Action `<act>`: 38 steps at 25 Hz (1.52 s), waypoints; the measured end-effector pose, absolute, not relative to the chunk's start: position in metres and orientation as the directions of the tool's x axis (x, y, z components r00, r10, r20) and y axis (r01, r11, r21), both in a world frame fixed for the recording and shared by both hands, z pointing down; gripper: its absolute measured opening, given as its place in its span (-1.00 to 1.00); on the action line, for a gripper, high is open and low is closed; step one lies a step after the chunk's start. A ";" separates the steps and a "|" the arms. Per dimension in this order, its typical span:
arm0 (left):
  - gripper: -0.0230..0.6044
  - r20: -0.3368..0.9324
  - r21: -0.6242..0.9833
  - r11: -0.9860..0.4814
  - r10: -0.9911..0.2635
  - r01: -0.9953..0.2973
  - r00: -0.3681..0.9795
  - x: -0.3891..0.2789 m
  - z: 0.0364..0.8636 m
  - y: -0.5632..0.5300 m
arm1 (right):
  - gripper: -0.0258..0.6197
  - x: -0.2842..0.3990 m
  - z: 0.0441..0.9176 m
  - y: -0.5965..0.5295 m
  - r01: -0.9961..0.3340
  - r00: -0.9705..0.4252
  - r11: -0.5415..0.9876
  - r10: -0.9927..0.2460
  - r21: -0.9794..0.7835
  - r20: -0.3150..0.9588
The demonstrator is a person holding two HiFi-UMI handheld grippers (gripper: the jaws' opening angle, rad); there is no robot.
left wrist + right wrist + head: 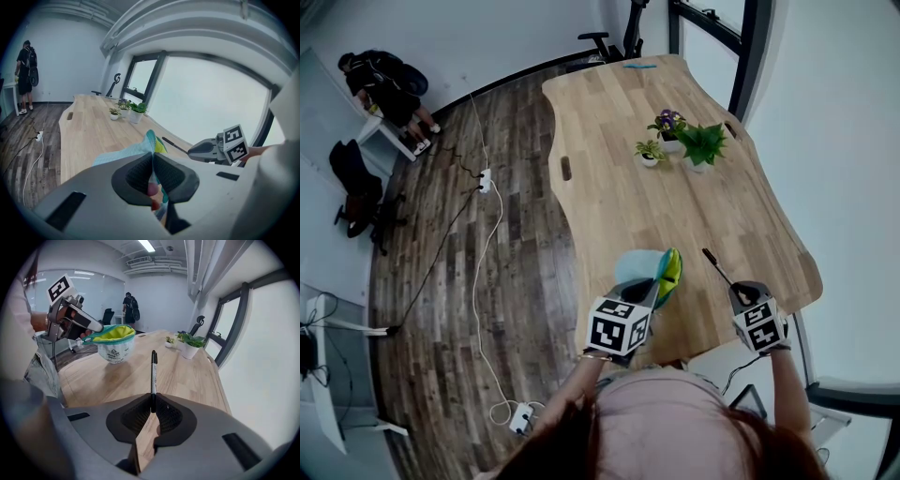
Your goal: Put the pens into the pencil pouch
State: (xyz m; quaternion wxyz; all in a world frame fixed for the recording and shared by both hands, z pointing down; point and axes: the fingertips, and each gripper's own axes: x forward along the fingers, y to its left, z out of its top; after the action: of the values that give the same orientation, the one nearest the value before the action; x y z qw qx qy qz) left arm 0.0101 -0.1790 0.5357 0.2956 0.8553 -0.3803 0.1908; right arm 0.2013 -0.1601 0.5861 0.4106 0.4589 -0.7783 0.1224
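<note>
Starting at the far left of the head view: a person (pixel 382 82) stands in the upper left corner, and a white cable (pixel 492 234) trails down the wood floor next to the table (pixel 675 197).

Just left of bottom centre, the left gripper (pixel 652 289) is clenched on the rim of the pencil pouch (pixel 645 267). Its own view shows the jaws pinched tight on the teal fabric edge. The pouch is light blue with a yellow-green lining. In the right gripper view it sits upper left of centre, mouth open, hanging from the left gripper. It looks lifted off the tabletop, but honestly I can't tell for sure whether the bottom touches the wood.

Right of the pouch and clear of it is a black pen (pixel 717 265). The right gripper (pixel 739 292) is grasping it by one end, jaws closed on the barrel, and the rest of the pen sticks out past the tips toward the upper left of the frame.

Further up the table, right of centre, there are a few small potted plants (pixel 686 142).
</note>
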 end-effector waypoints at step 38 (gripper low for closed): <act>-0.89 0.542 0.351 -0.585 -0.510 -0.731 0.668 0.018 0.533 -0.171 | -0.83 0.134 0.508 -0.140 -0.513 -0.284 0.796 -0.511 0.322 0.811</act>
State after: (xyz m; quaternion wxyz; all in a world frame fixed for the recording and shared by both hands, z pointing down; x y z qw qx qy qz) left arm 0.0176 -0.1708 0.5328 0.2825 0.8686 -0.3570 0.1957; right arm 0.1339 -0.1403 0.5076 0.5060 0.3197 -0.8011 0.0008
